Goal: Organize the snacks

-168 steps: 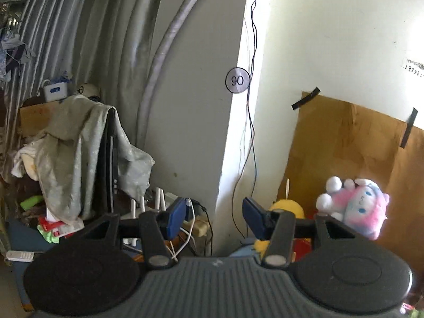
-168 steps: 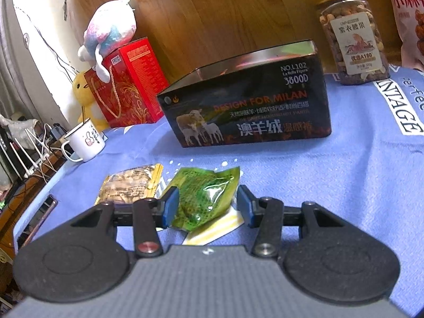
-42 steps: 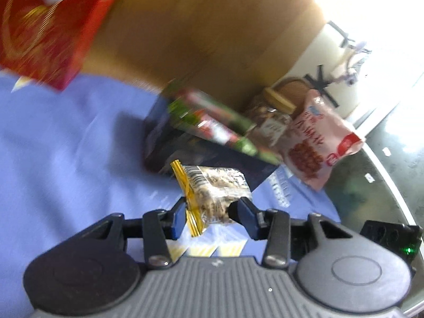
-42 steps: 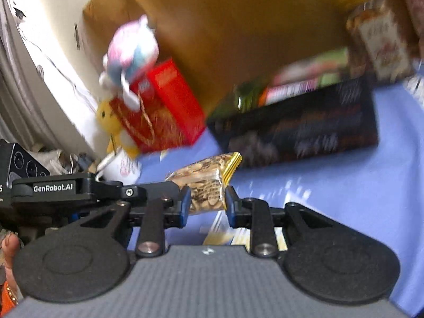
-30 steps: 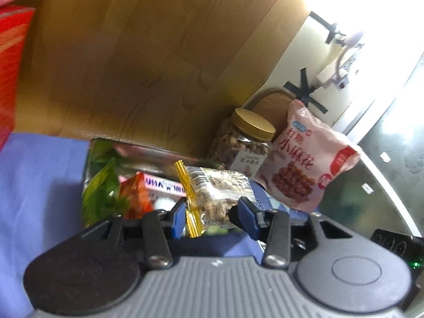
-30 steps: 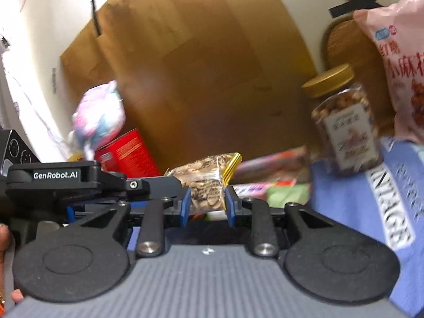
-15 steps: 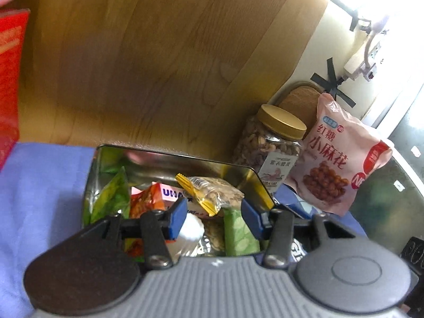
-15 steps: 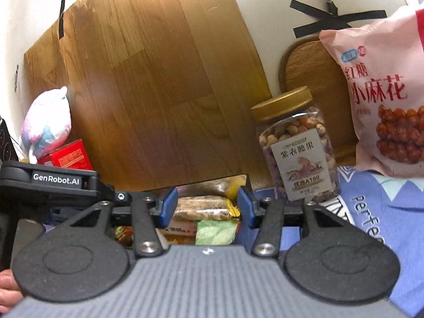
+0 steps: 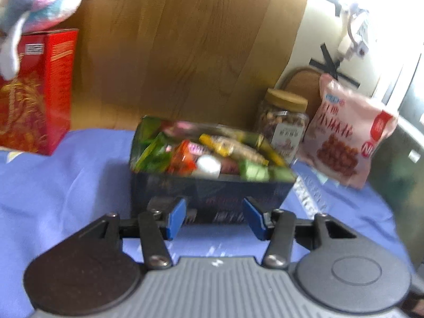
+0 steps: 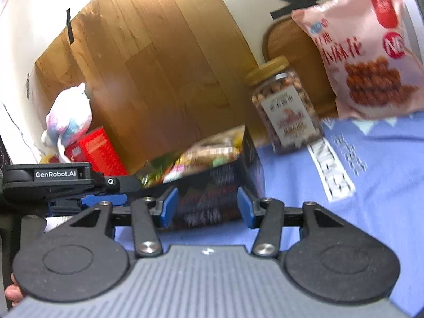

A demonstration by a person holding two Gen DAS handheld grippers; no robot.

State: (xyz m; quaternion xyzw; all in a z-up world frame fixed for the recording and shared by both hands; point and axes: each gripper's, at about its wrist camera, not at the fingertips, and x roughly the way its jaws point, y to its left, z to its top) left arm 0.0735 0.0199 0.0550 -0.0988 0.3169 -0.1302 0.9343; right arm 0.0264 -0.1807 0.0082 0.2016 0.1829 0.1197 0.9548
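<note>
A dark tin box (image 9: 212, 193) stands open on the blue cloth (image 9: 66, 185), filled with several snack packets. A nut packet with yellow ends (image 9: 233, 147) lies on top of them. My left gripper (image 9: 215, 218) hangs just in front of the tin's near wall, its jaws opening with nothing between them. In the right wrist view the tin (image 10: 212, 182) sits ahead of my right gripper (image 10: 206, 206), which is open and holds nothing. The nut packet (image 10: 209, 153) shows blurred in the tin. The left gripper's black housing (image 10: 53, 182) lies at the left.
A jar of nuts (image 9: 283, 124) and a pink snack bag (image 9: 349, 132) stand right of the tin. A red box (image 9: 34, 92) with a plush toy (image 9: 39, 2) on it is at the left. A wooden board (image 9: 185, 53) leans behind. A person's fingertip (image 10: 10, 291) shows.
Both grippers carried the nut packet over the tin, opened, and left it lying inside. Both have since drawn back and down, so the tin's front wall faces them.
</note>
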